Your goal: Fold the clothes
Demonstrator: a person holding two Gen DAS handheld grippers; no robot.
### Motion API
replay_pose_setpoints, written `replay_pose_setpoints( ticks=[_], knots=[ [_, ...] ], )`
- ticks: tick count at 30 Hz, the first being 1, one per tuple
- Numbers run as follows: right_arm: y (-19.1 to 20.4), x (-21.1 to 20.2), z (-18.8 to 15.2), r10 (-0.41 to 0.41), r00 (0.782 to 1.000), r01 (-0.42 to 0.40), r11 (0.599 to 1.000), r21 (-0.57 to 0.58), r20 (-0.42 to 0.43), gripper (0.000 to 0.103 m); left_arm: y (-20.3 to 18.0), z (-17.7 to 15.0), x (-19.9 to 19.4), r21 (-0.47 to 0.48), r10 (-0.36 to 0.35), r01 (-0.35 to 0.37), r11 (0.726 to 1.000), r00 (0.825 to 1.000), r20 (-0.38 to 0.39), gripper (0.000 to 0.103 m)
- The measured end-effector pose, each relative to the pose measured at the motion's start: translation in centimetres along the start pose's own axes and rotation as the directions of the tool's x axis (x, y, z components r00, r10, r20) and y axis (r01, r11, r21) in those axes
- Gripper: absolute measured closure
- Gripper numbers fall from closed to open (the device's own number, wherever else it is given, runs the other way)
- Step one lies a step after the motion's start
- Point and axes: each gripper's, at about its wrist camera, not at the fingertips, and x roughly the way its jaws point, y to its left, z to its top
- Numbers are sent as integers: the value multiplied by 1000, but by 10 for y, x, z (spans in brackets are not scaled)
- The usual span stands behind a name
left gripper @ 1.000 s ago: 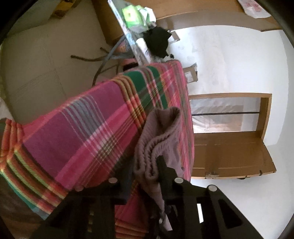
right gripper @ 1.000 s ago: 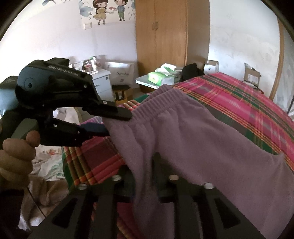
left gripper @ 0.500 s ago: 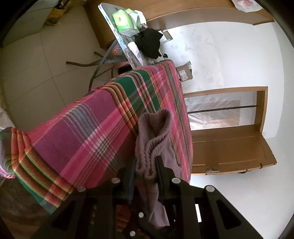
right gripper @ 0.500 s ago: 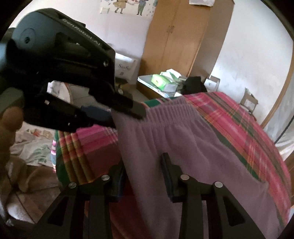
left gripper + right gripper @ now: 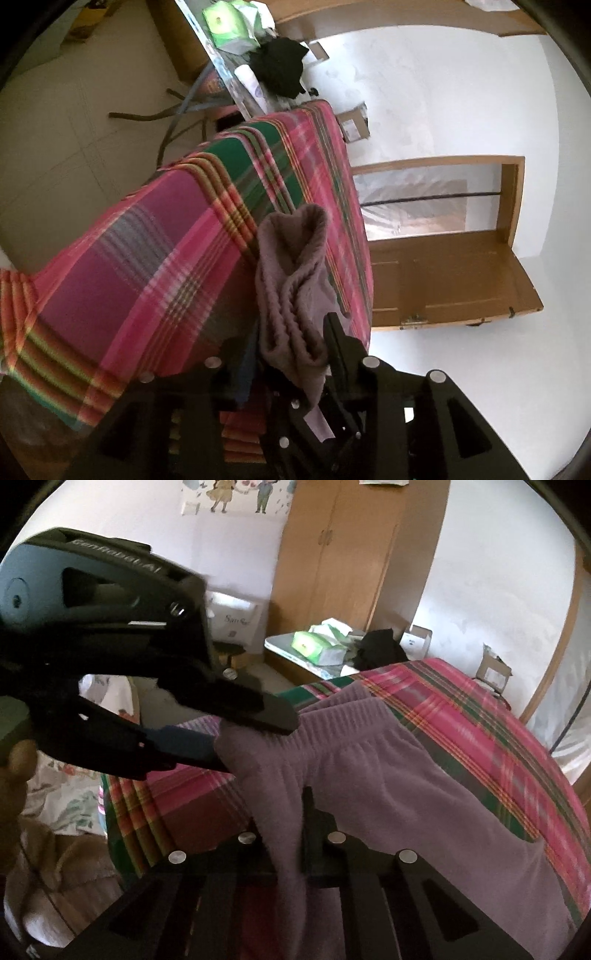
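Mauve trousers [image 5: 388, 782] pinched by both clamped hand-held grippers [image 5: 291, 332] [image 5: 284, 812].

This is looking like a bedroom in a home: a bed [image 5: 480, 716] wearing a pink, green and purple plaid cover [image 5: 147, 266] is filling the middle, and a tall wooden wardrobe [image 5: 343, 557] is standing against the far wall. A cartoon poster of children [image 5: 240, 494] is hanging on the pale wall, a green tissue pack [image 5: 317, 648] and black cloth [image 5: 380, 648] are lying on a small tabletop [image 5: 280, 646] by the bed, and a wooden door [image 5: 443, 280] is standing open over the tiled floor [image 5: 74, 129].
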Motion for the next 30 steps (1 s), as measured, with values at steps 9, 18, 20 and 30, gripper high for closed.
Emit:
replay_pose_setpoints(
  ticks=[9,18,20,30],
  knots=[
    [-5,-5,-8,33,999,-34,999,37,24,95,1,33,31,0,19,-19,1000,996,-87,67],
    [-9,-8,-8,57,998,-59,997,59,33,95,-14,59,65,46,75,-67,997,980,-183,67],
    [-9,-7,-8,63,998,-65,996,65,32,95,-17,62,70,58,84,-74,996,977,-198,67],
    [0,-5,-3,50,999,-51,998,30,16,95,-7,63,56,59,54,-44,997,984,-168,86]
  ],
)
